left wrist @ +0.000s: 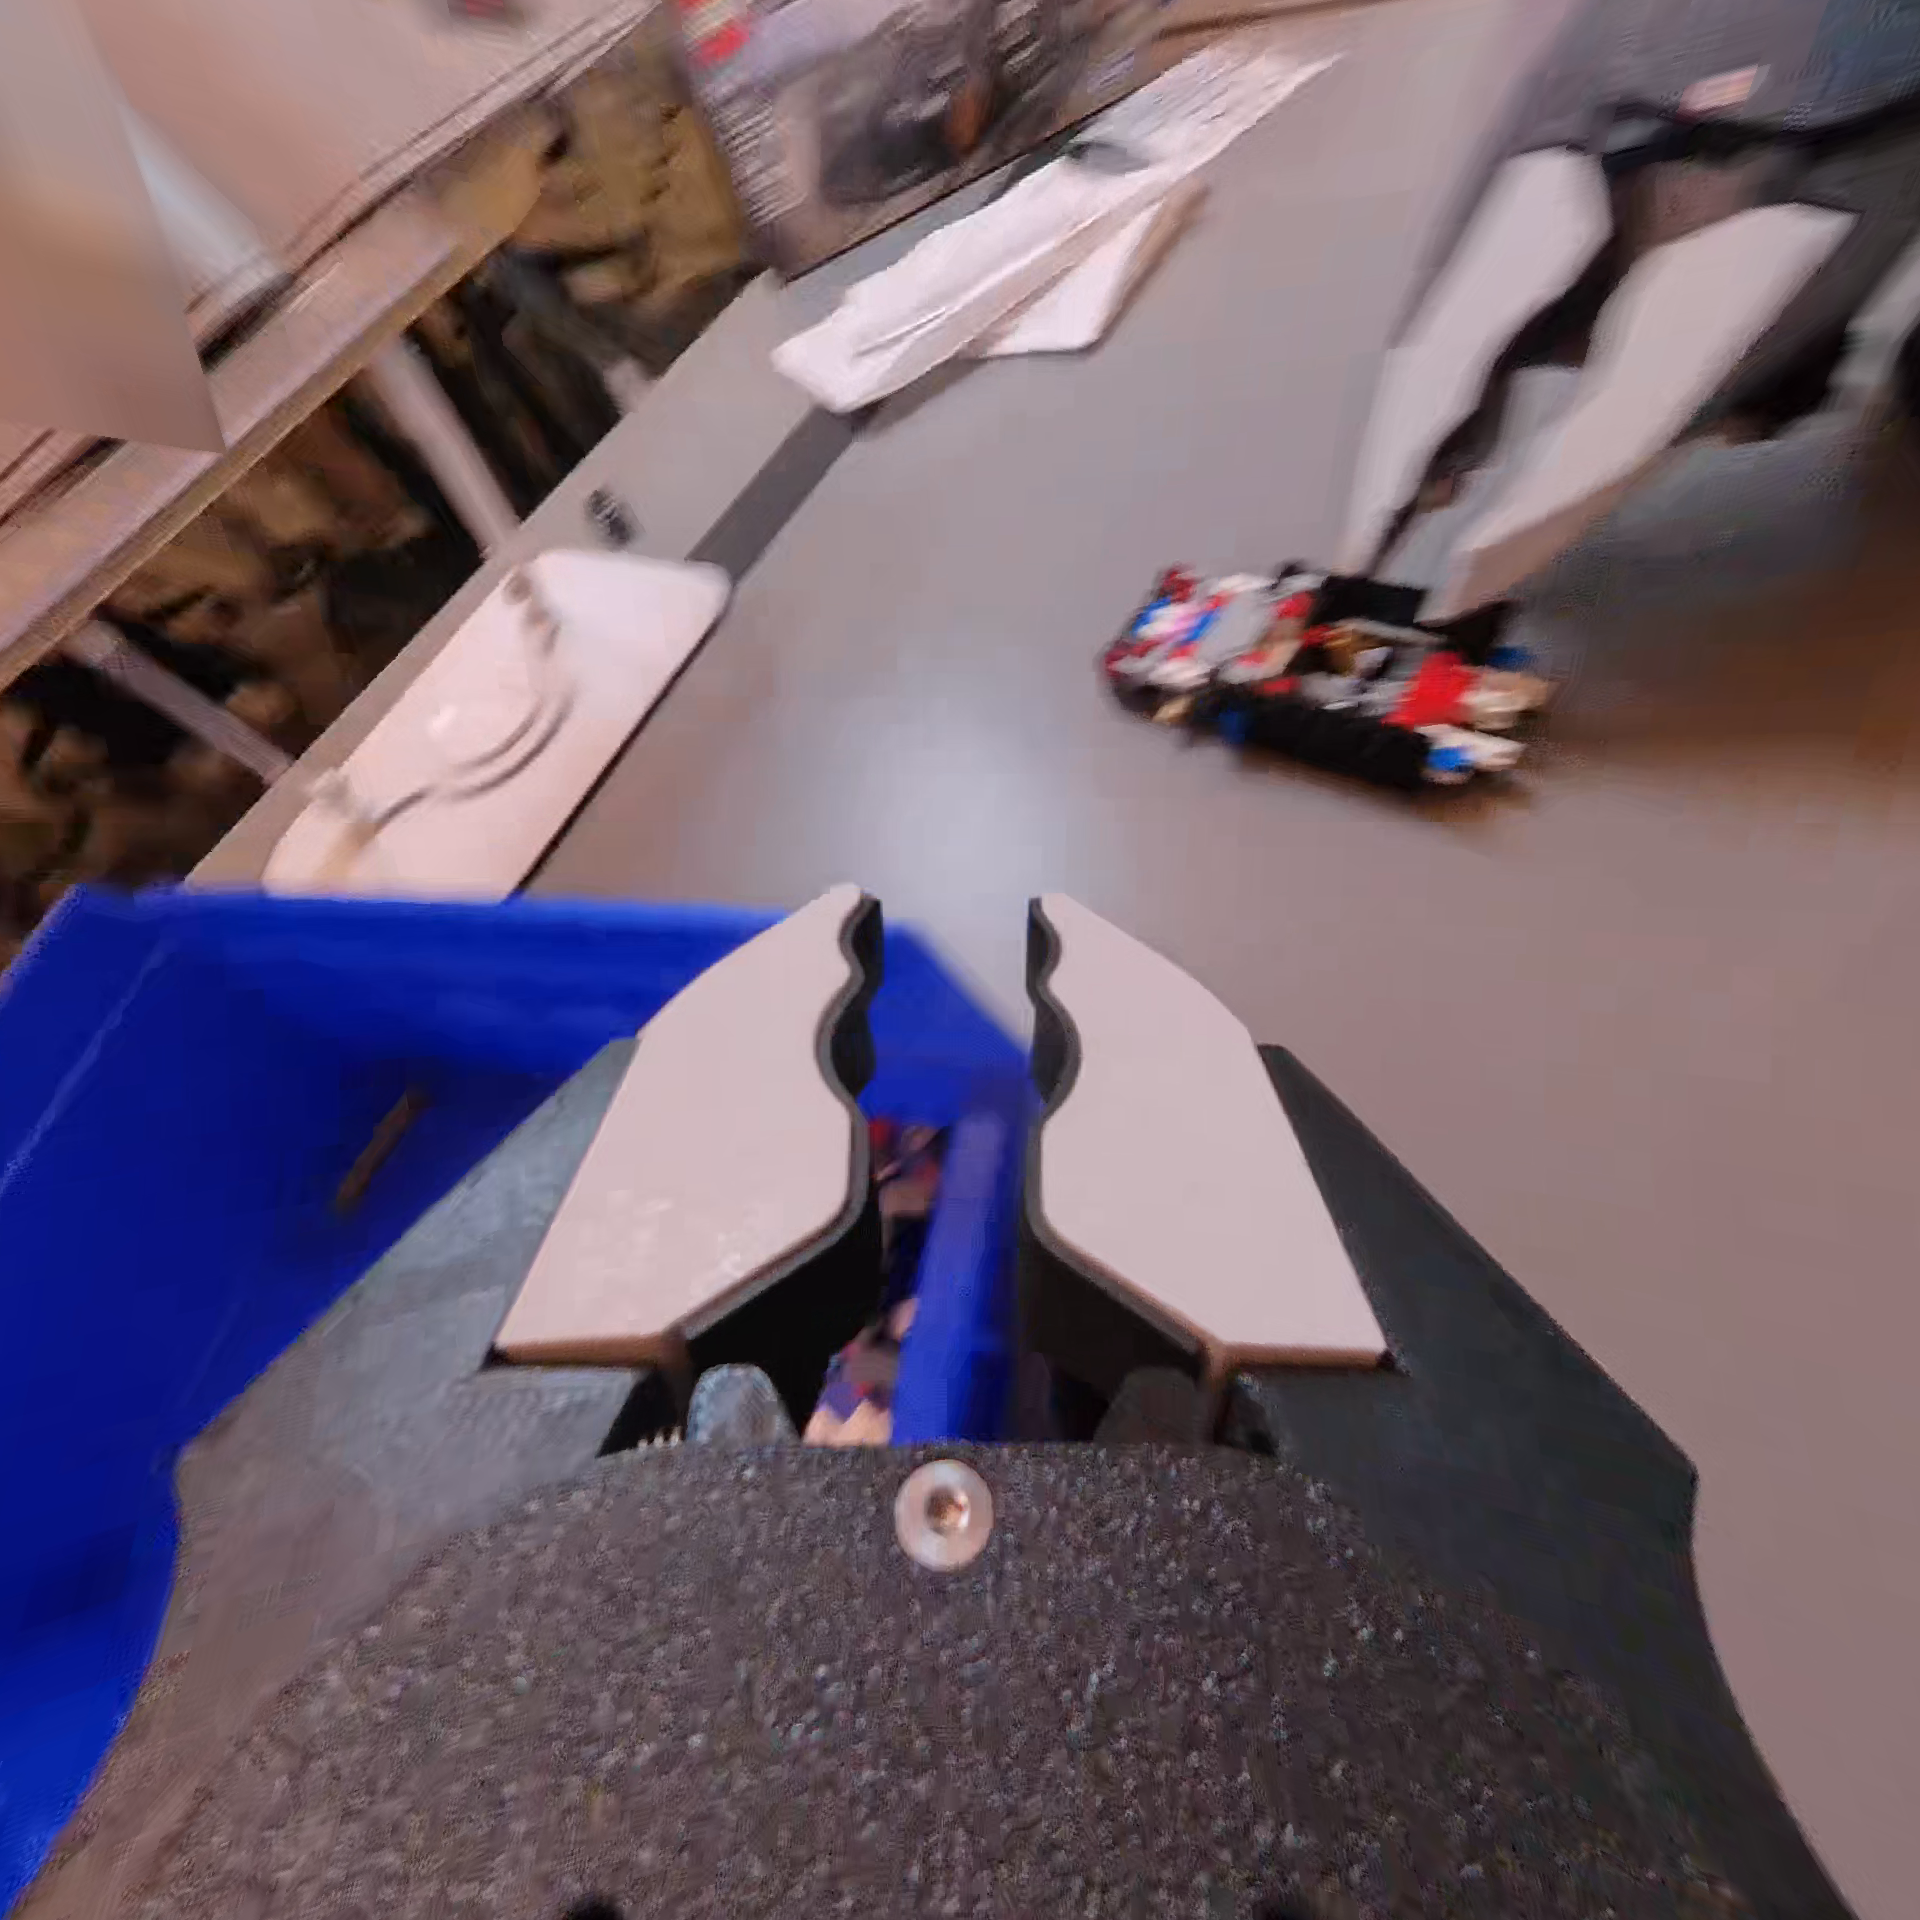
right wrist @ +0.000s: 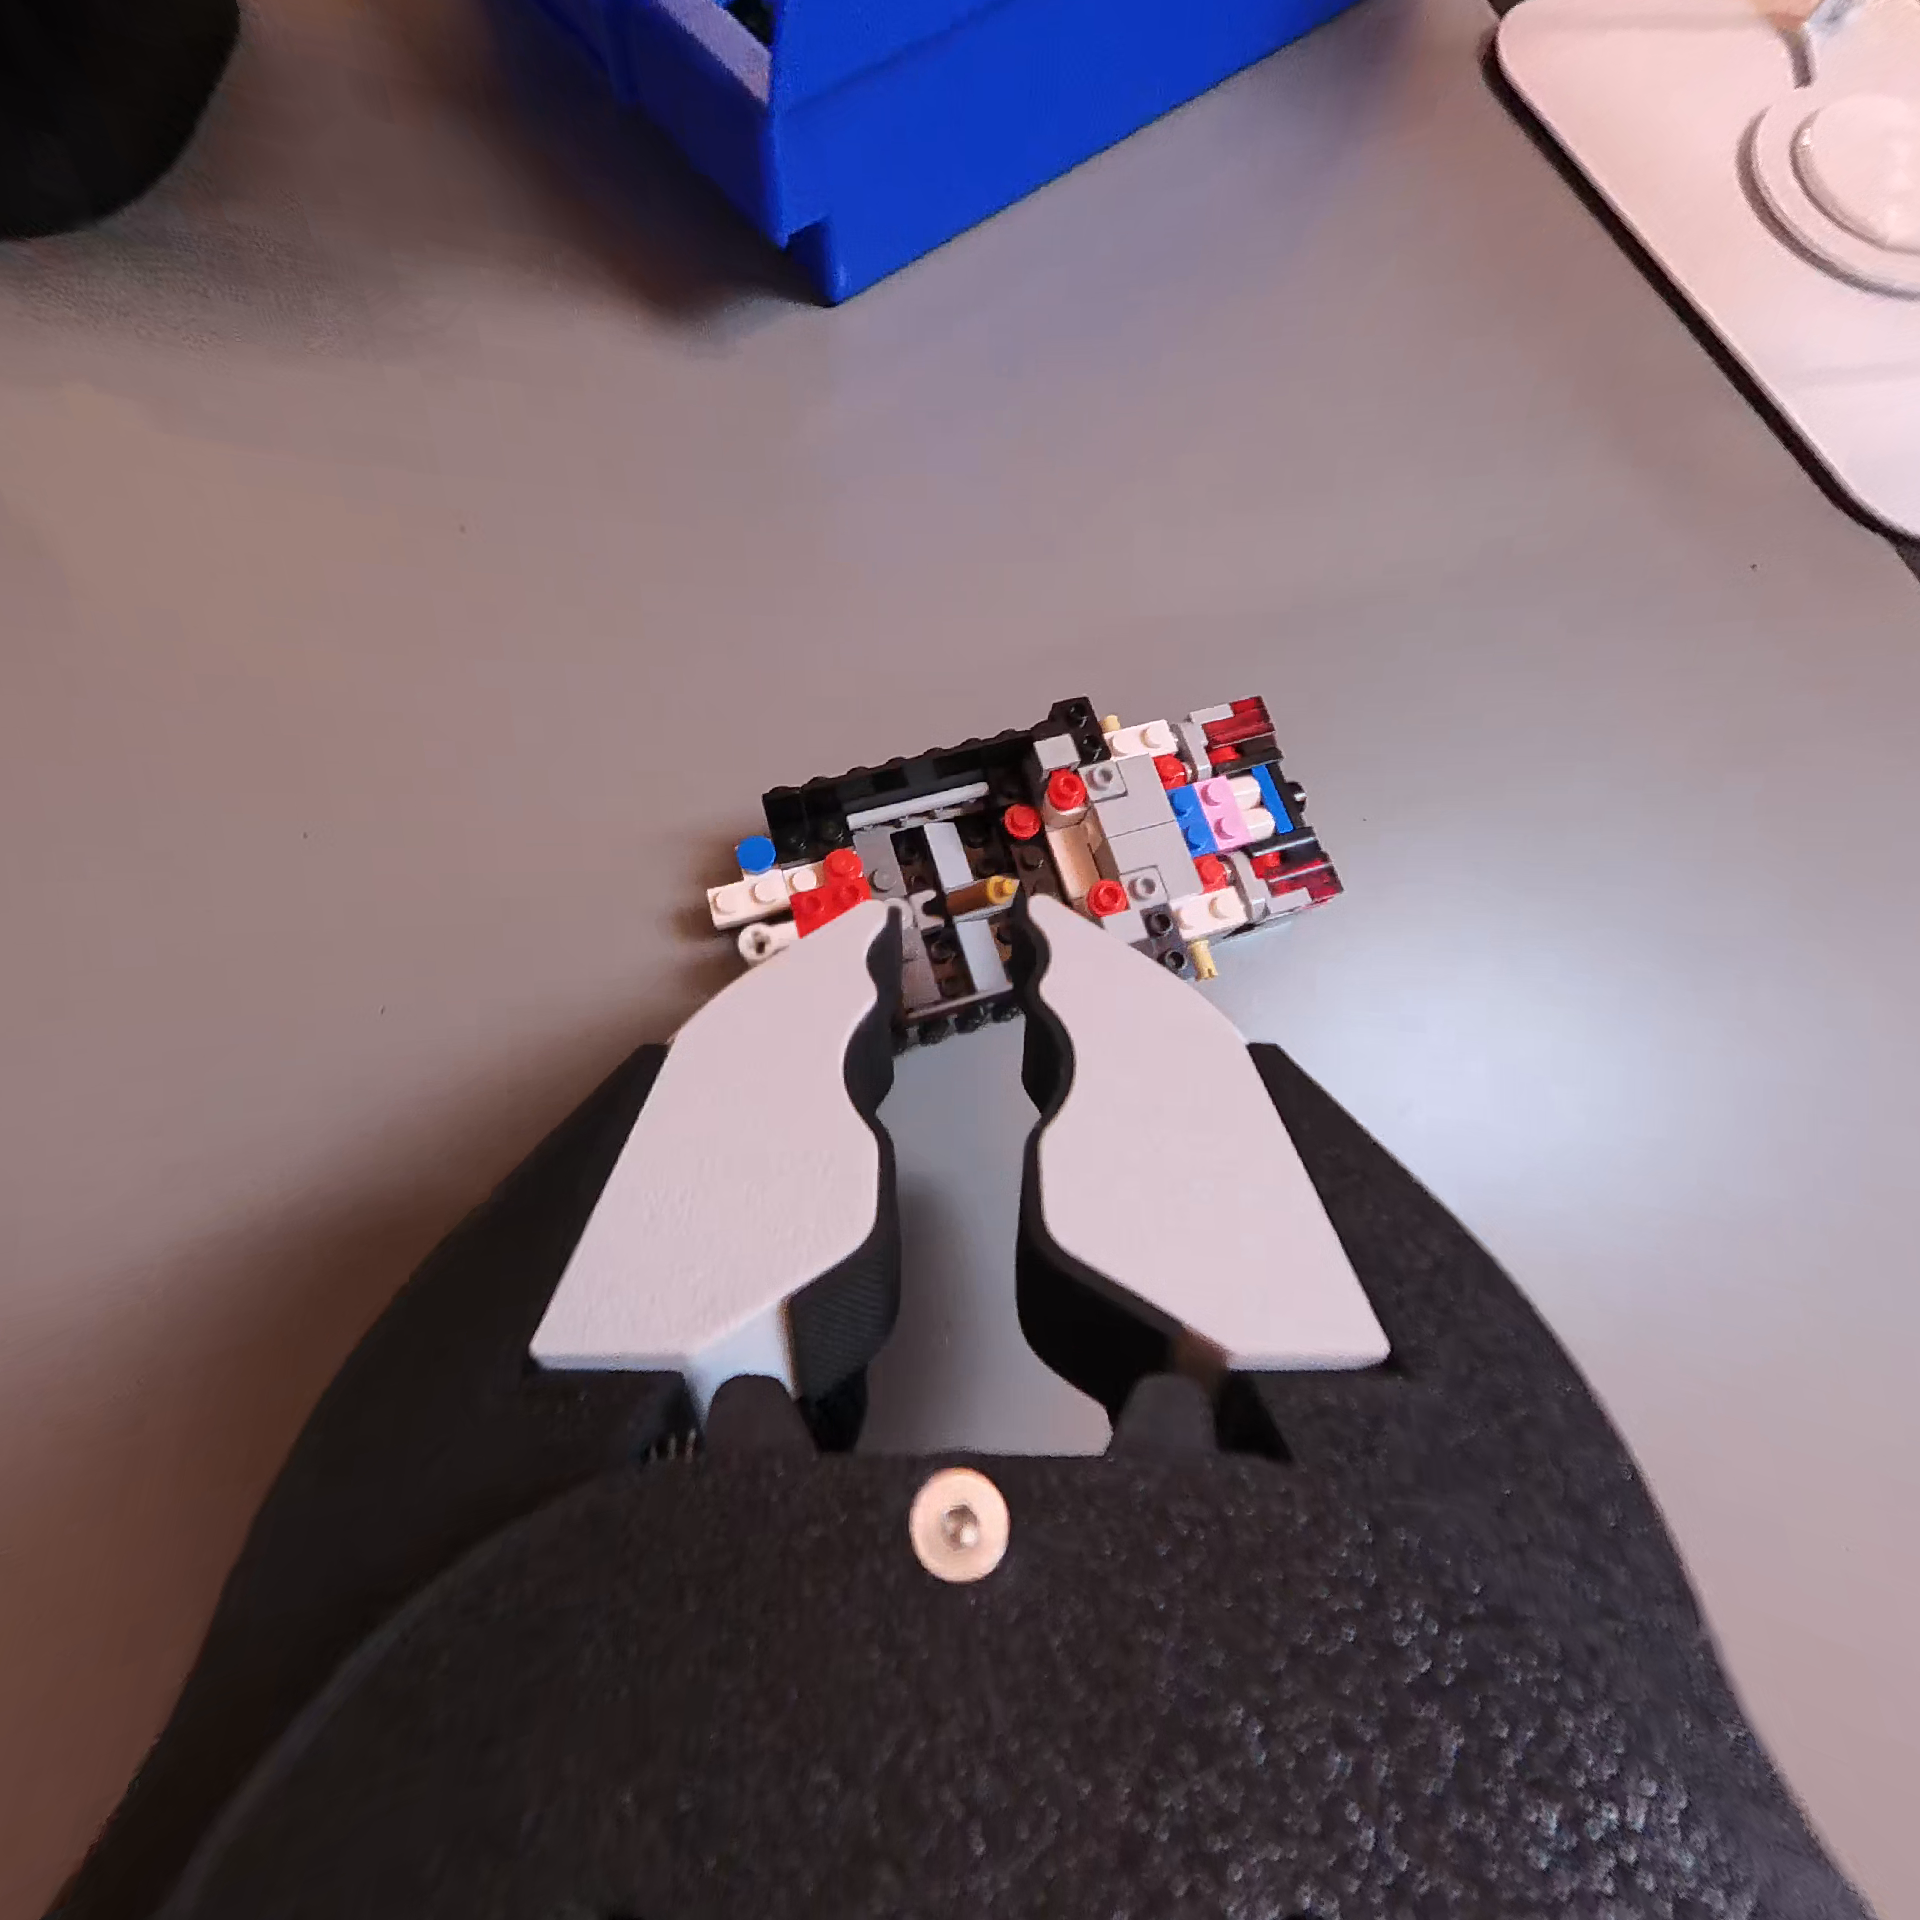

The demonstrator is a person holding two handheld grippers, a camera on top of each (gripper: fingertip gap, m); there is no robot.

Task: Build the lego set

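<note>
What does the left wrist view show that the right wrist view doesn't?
Only the left wrist view shows the left gripper, open over the blue bin, the bin's inside, white papers and blurred shelving beyond. Only the right wrist view shows the lego model's studs and bricks sharply. Both show the model, bin, grey table, white tray and the right gripper, open at the model.

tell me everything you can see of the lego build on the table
The lego build is a low, flat, part-finished model, long and narrow, lying on the grey table. It looks like plastic: black and grey with red, white, blue and pink pieces. The right gripper, jaws apart, hangs over its near edge; contact is unclear.
</note>
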